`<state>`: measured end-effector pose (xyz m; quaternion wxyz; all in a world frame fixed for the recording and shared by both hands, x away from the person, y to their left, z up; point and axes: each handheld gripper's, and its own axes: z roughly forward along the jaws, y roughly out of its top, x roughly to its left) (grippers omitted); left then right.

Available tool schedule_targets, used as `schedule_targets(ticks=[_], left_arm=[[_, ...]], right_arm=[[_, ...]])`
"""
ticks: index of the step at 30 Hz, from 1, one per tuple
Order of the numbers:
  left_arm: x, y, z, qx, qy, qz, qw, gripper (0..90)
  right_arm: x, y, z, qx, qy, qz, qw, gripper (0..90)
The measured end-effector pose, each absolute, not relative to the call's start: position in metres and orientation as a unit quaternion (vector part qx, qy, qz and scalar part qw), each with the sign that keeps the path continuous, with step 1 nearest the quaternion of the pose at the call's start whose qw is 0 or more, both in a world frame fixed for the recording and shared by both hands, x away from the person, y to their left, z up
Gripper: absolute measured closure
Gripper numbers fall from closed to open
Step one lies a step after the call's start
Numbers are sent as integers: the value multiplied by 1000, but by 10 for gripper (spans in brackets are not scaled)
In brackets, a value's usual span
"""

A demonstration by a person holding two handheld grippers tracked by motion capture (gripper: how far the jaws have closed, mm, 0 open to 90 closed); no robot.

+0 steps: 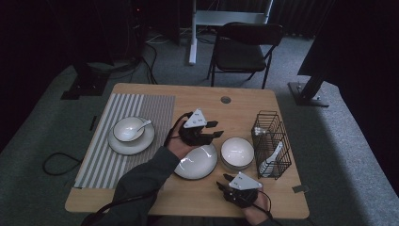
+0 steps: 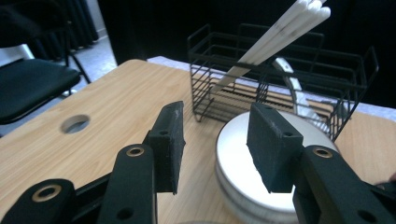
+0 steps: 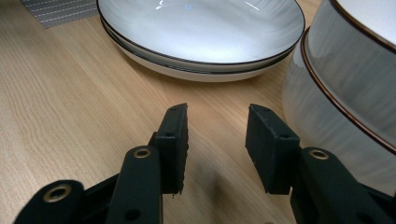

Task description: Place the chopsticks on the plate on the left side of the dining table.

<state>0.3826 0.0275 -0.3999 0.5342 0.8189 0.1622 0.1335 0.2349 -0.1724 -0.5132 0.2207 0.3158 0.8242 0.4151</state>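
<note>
Two stacked white plates [image 1: 196,162] with dark rims lie at the table's middle front, seen close in the right gripper view as plates [image 3: 201,32]. To their right stand stacked white bowls [image 1: 237,152], rim-on as bowls [image 3: 345,84]. My left gripper [image 1: 215,129] hovers open above the plates' far edge with nothing between its jaws. In its own view the left gripper [image 2: 217,130] points at the bowls [image 2: 233,154] and the wire basket [image 2: 280,79]. My right gripper [image 1: 224,181] rests open and empty near the front edge, and in its own view the right gripper [image 3: 217,135] faces the gap between plates and bowls.
A striped placemat [image 1: 101,155] at the left carries a plate [image 1: 131,141] with a bowl [image 1: 127,129] and a spoon [image 1: 143,125]. The black wire basket [image 1: 271,143] at the right holds white utensils [image 2: 280,32]. A cable hole [image 1: 226,100] and a chair [image 1: 244,47] lie beyond.
</note>
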Motion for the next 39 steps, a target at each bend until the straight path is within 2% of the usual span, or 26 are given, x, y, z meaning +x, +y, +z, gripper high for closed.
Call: schedule_targets(ticks=[27, 39], left_arm=[[401, -44, -390, 830, 87, 111, 540, 581], [400, -53, -389, 828, 79, 109, 544, 581]], right_arm=[[233, -174, -523, 328, 822, 415, 210, 577], [232, -174, -523, 326, 823, 415, 209, 574]])
